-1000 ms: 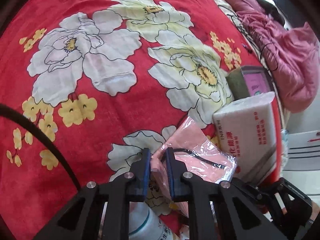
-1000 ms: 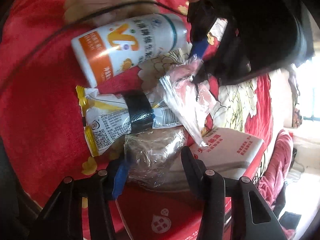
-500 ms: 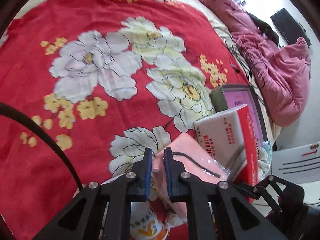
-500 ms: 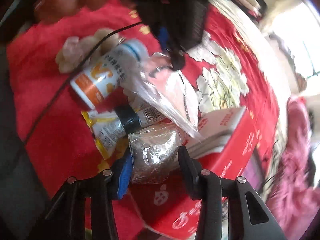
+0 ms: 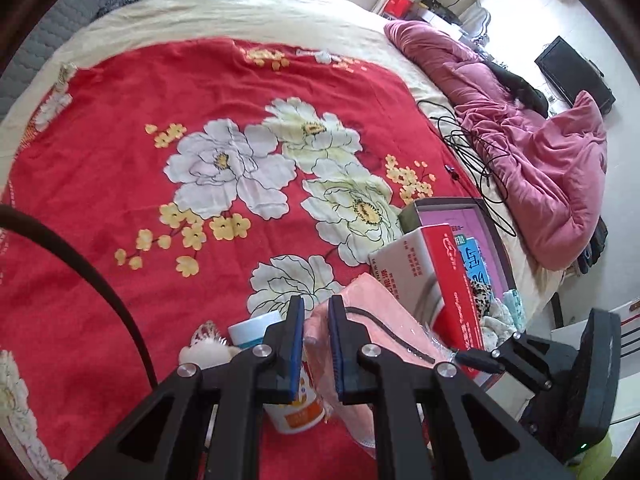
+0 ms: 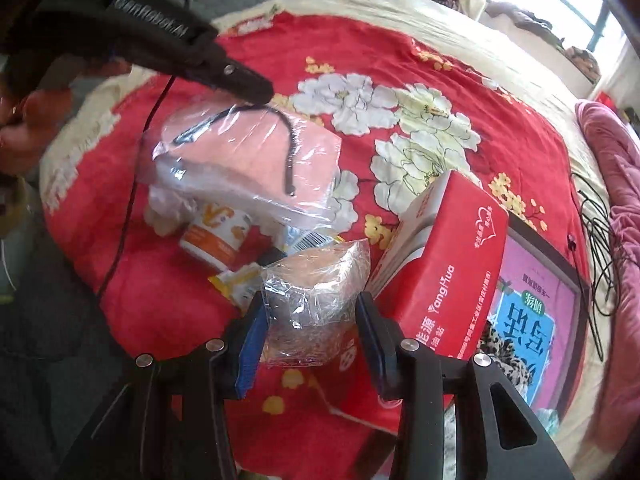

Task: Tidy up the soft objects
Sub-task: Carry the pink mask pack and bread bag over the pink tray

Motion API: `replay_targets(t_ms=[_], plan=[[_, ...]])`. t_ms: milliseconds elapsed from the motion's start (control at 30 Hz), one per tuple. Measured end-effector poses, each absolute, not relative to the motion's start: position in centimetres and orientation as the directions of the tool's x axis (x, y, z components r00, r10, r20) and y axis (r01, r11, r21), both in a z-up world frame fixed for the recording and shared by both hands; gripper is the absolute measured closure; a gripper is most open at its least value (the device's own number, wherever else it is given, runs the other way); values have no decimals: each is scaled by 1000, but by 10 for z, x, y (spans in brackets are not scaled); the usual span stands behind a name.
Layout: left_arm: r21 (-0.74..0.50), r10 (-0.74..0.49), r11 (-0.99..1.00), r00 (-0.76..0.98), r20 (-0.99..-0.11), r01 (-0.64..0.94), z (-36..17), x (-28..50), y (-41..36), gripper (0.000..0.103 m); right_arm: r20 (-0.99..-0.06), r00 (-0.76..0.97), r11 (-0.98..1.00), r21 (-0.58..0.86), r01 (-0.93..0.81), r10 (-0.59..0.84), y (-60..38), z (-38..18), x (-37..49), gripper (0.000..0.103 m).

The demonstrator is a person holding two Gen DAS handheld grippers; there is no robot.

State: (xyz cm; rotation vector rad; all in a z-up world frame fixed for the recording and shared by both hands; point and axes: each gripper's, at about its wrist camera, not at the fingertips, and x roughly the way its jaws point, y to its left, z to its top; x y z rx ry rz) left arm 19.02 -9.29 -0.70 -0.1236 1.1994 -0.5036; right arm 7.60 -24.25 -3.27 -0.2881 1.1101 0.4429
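Left gripper (image 5: pixel 316 322): jaws pinch the pink bagged cloth (image 6: pixel 256 156), lifted off the red floral bedspread (image 5: pixel 120 160). Right gripper (image 6: pixel 312 312): jaws have just closed on the clear-wrapped bundle (image 6: pixel 316 300), beside the red box (image 6: pixel 448 256), above the bottle (image 6: pixel 218 238).

A bed (image 5: pixel 224 12) carries everything; a cream sheet covers it, and over that lies a red blanket (image 5: pixel 120 184) printed with large white and pale yellow flowers. On the blanket a white bottle (image 6: pixel 214 236) with an orange label lies on its side, with a fluffy cream toy (image 5: pixel 204 350) just beside it and a yellow-edged snack packet (image 6: pixel 236 282) near it. A red and white carton (image 6: pixel 448 256) leans against a flat pink-lined box (image 6: pixel 536 280). A pink quilt (image 5: pixel 540 168) and a tangled black cable (image 5: pixel 476 152) lie along the bed's far side.
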Motion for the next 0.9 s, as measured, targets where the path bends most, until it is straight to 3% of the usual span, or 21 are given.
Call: replay_targets(t_ms=[333,900], plan=[[-289,-398,897,330,-856,334,26,150,-87,90,-858,440,905,64,-422,265,-252,7,56,58],[-207,-363,906,430,-827,369,71,80,-88,90,-786,566,939,53,-340,249,-274,61,11,58]])
